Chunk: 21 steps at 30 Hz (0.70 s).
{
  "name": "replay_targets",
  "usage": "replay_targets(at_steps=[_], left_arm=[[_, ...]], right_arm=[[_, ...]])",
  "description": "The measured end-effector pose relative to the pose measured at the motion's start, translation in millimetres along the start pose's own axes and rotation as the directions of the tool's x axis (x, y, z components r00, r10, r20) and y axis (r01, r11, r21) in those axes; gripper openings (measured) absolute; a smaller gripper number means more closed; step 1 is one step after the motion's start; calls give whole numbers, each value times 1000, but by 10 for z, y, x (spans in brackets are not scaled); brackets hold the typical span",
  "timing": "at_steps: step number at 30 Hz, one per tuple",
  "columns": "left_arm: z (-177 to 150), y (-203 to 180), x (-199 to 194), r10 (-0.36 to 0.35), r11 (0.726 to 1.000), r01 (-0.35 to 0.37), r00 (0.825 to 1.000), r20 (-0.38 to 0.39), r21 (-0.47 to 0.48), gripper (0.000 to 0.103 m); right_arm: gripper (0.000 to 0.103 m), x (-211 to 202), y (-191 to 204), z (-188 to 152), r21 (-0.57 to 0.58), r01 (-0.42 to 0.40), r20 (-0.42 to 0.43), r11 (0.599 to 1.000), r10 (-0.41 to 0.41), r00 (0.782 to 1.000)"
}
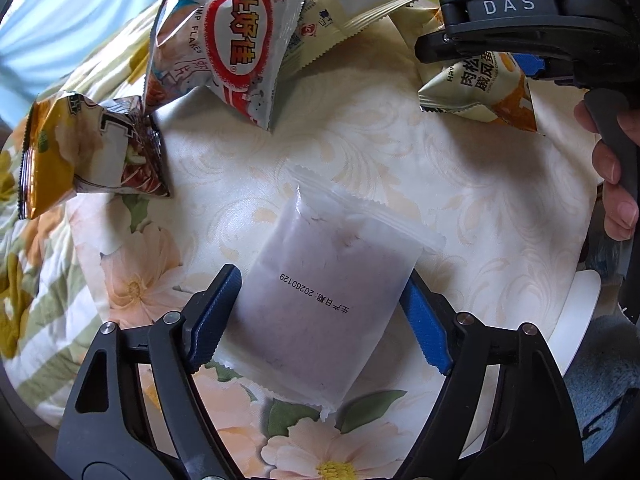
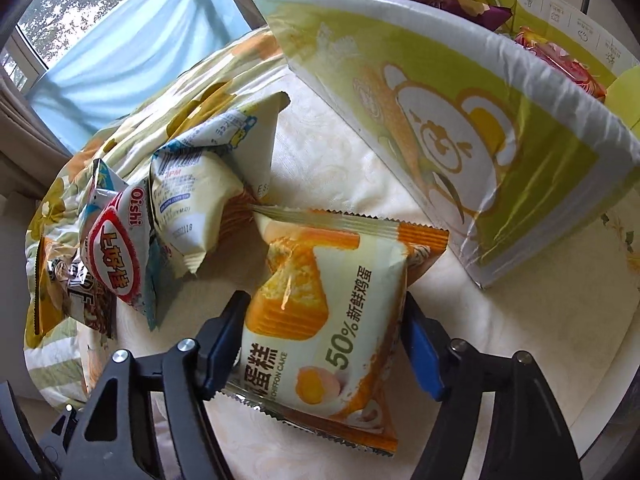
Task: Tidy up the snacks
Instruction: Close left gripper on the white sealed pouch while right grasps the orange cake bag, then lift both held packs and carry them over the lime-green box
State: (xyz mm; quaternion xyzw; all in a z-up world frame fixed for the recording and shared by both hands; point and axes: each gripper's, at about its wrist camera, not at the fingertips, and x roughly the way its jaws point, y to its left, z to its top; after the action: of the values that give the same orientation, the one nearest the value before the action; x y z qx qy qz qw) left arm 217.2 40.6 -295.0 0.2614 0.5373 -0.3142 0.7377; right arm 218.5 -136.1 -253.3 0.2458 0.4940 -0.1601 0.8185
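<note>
A translucent white packet (image 1: 320,300) with a printed date lies flat on the floral tablecloth (image 1: 460,200). My left gripper (image 1: 322,276) straddles it, and both blue pads touch its long edges. In the right wrist view an orange and cream chiffon cake packet (image 2: 340,300) sits between the blue pads of my right gripper (image 2: 324,300), which press on its sides. The left wrist view shows that same right gripper (image 1: 520,68) at the upper right, with the cake packet (image 1: 480,92) in its jaws. A person's hand (image 1: 616,168) holds its handle.
An open yellow-green carton (image 2: 440,120) with wrapped snacks inside stands at the right. A red and white Oishi bag (image 1: 236,40), a gold and brown bag (image 1: 80,152) and cream packets (image 2: 192,208) lie in a loose pile. The table's white rim (image 1: 576,320) curves at the right.
</note>
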Motion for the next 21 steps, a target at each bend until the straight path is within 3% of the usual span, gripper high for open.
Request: replay_targets(at_steps=[7, 13, 21], left_arm=[[50, -31, 7, 12, 999, -12, 1000, 2, -29, 73], [-108, -92, -131, 8, 997, -6, 1000, 26, -76, 71], [-182, 66, -277, 4, 979, 4, 999, 40, -205, 71]], right_arm=[[61, -97, -71, -142, -35, -19, -15, 999, 18, 1000], [59, -171, -88, -230, -73, -53, -15, 996, 52, 999], [59, -369, 14, -313, -162, -113, 5, 980, 115, 993]])
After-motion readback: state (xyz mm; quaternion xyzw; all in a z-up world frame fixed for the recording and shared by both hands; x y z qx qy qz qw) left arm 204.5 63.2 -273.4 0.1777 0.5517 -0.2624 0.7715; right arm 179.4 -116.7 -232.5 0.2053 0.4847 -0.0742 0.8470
